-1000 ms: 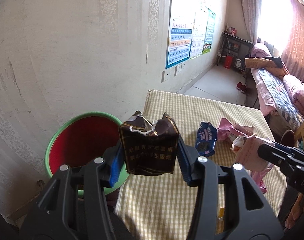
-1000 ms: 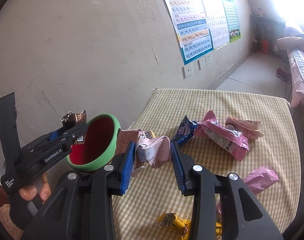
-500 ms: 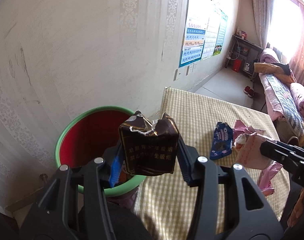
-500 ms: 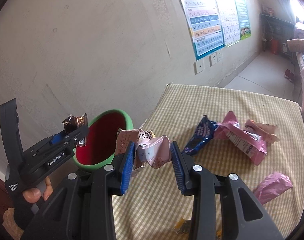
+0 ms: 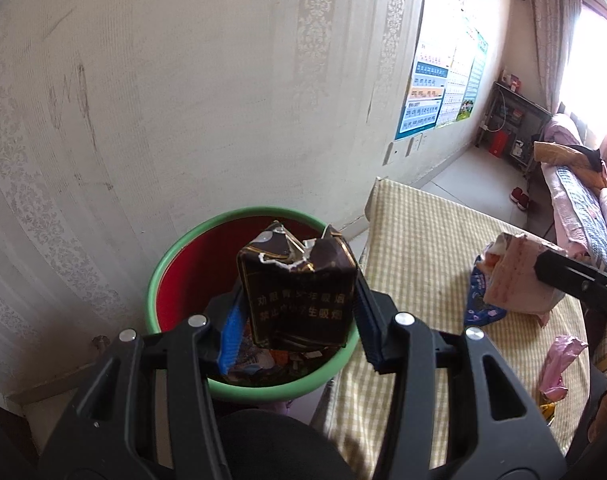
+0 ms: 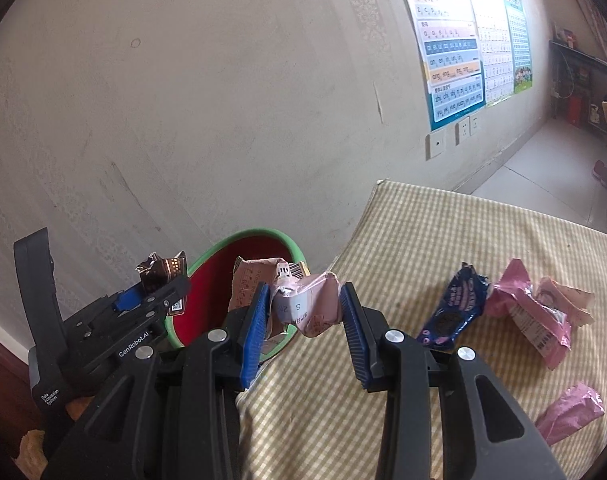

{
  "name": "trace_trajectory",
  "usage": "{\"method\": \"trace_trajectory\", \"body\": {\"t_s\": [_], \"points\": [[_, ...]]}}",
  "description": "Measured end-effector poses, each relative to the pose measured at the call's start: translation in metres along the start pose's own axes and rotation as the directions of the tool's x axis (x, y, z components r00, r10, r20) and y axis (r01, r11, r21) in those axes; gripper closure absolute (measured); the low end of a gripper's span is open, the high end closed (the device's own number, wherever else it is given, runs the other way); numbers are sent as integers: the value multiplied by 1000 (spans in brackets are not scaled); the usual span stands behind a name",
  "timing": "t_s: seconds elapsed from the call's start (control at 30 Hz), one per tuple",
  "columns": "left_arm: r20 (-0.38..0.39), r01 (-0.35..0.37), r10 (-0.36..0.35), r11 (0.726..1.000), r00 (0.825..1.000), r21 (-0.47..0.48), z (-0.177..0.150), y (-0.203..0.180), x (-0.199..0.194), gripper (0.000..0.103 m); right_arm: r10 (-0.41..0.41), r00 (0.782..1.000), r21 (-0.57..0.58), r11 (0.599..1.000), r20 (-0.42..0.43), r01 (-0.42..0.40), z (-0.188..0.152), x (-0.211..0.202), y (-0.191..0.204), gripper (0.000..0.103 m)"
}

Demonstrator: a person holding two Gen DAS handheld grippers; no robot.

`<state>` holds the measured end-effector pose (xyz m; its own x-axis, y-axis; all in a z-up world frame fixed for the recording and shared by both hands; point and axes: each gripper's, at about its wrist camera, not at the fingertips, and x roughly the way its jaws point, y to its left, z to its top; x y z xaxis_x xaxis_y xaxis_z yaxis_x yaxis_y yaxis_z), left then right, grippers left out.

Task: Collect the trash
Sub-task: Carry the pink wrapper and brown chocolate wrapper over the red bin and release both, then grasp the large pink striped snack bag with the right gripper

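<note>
My left gripper (image 5: 297, 312) is shut on a torn dark brown cigarette pack (image 5: 297, 292) and holds it over the red bin with a green rim (image 5: 183, 248), which has wrappers at its bottom. It also shows in the right wrist view (image 6: 159, 284). My right gripper (image 6: 303, 312) is shut on a crumpled pink wrapper (image 6: 307, 304) at the table's left edge, beside the bin (image 6: 239, 256). The pink wrapper also shows in the left wrist view (image 5: 515, 276).
The checked tablecloth (image 6: 463, 240) carries a dark blue snack bag (image 6: 455, 308), a crumpled pink pack (image 6: 539, 312) and a small pink wrapper (image 6: 571, 408). The wall stands close behind the bin. A bed (image 5: 575, 200) lies at the far right.
Both grippers have moved left toward the bin with their loads. The brown pack has gone from over the table edge to over the bin. The pink wrapper is nearer the bin rim.
</note>
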<state>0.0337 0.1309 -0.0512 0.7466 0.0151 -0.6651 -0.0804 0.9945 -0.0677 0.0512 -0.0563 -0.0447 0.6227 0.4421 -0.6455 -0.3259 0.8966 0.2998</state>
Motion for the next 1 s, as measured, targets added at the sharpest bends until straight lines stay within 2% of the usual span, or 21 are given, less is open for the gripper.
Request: {"method": "trace_trajectory", "body": {"t_s": [0.53, 0.9, 0.93, 0.97, 1.0], "points": [[-66, -6, 1, 997, 998, -79, 4, 45, 32, 57, 46, 996, 1, 999, -81, -46, 14, 66, 25, 67], [-97, -67, 60, 995, 993, -75, 7, 63, 52, 57, 128, 985, 61, 991, -117, -121, 29, 114, 46, 65], [-100, -78, 71, 994, 993, -78, 6, 64, 53, 56, 136, 984, 69, 989, -117, -129, 30, 117, 48, 61], [-104, -86, 78, 993, 992, -81, 5, 65, 54, 45, 150, 981, 80, 987, -121, -141, 31, 121, 49, 55], [-104, -90, 80, 992, 991, -88, 4, 67, 54, 38, 163, 979, 93, 984, -121, -153, 32, 123, 49, 46]]}}
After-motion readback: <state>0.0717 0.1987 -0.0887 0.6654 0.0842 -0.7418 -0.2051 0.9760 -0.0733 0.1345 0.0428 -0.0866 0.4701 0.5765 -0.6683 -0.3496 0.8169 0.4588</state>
